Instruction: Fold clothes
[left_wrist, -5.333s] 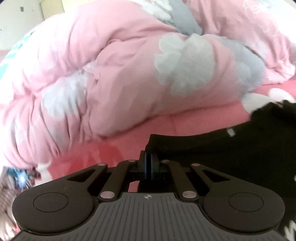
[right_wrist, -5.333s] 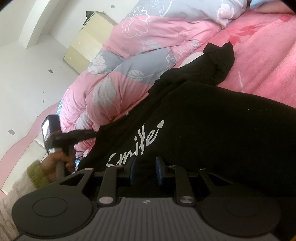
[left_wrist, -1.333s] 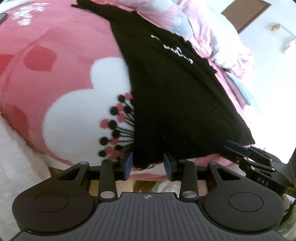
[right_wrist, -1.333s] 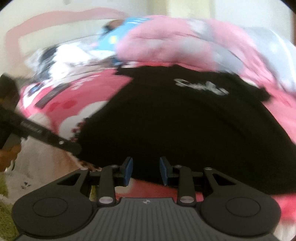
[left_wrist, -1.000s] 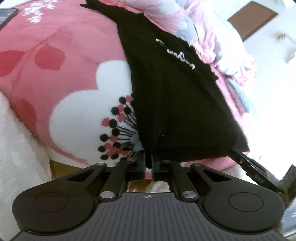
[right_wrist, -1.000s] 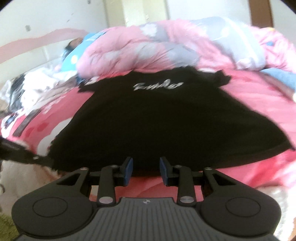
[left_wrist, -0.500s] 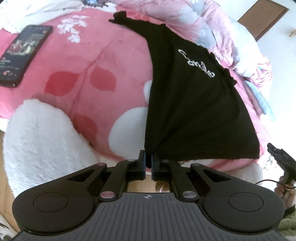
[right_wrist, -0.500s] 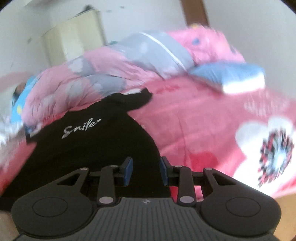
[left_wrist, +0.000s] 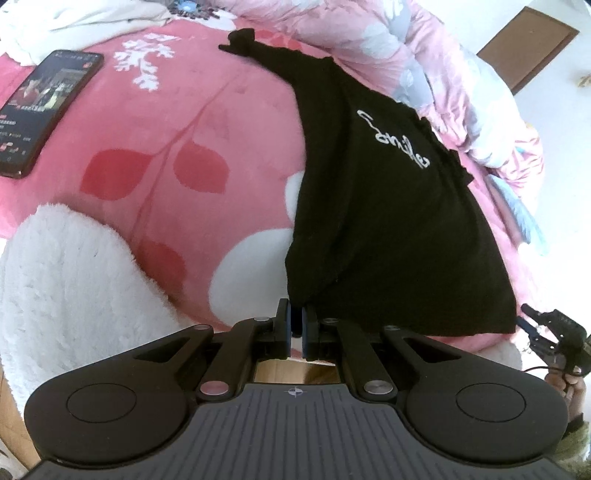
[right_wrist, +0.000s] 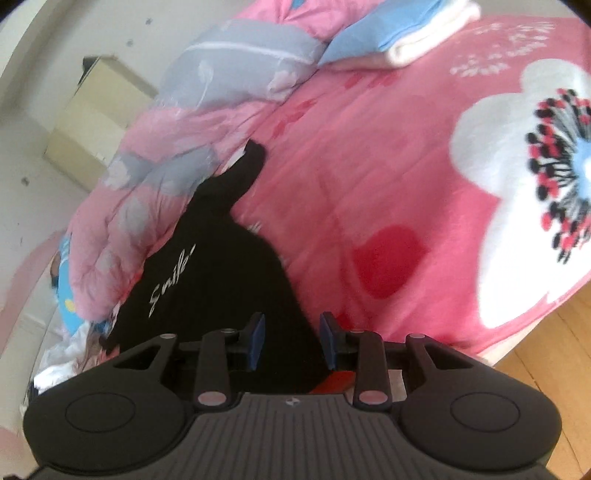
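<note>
In the left wrist view, the left gripper (left_wrist: 294, 325) sits at the bottom middle of the frame with its jaws squeezed together on the bottom corner of the black shirt (left_wrist: 388, 206). The shirt runs up from the jaws to the top middle, lying on the pink bed cover (left_wrist: 184, 122), and white letters show on it. A phone (left_wrist: 44, 110) lies at the upper left, and a fluffy white blanket (left_wrist: 70, 291) is at the lower left. In the right wrist view, the right gripper (right_wrist: 291, 341) is at the bottom middle. Its jaws stand partly apart and hold nothing. The black shirt (right_wrist: 221, 280) lies just past them, left of the middle, with a pink and grey quilt (right_wrist: 162, 147) beside it.
</note>
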